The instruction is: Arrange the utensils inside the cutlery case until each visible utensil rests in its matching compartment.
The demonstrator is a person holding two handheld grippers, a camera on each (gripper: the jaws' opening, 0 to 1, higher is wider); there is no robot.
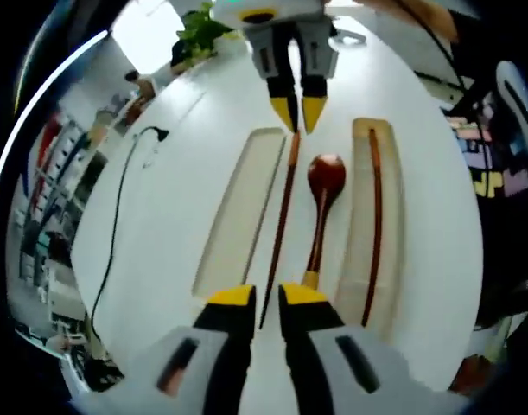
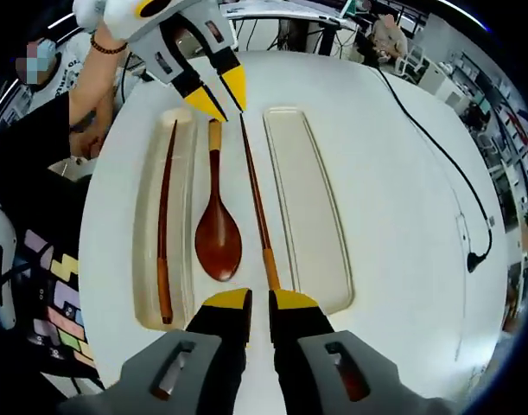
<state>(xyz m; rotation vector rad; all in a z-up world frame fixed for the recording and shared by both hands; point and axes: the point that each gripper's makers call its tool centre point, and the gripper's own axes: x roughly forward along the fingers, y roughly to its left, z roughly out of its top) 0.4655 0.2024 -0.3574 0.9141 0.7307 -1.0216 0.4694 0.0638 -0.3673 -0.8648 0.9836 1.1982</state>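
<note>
A long wooden chopstick lies on the white table between the two halves of the cutlery case. My left gripper is shut on its thin end. My right gripper is shut on the opposite, thicker end. Beside this chopstick lies a dark red wooden spoon, also between the halves. One case half holds a second chopstick. The other half has nothing in it.
A black cable runs over the table beyond the bare case half. A person's arm with a bracelet holds the left gripper. A green plant stands at the table's far edge. Colourful sheets hang beside the table.
</note>
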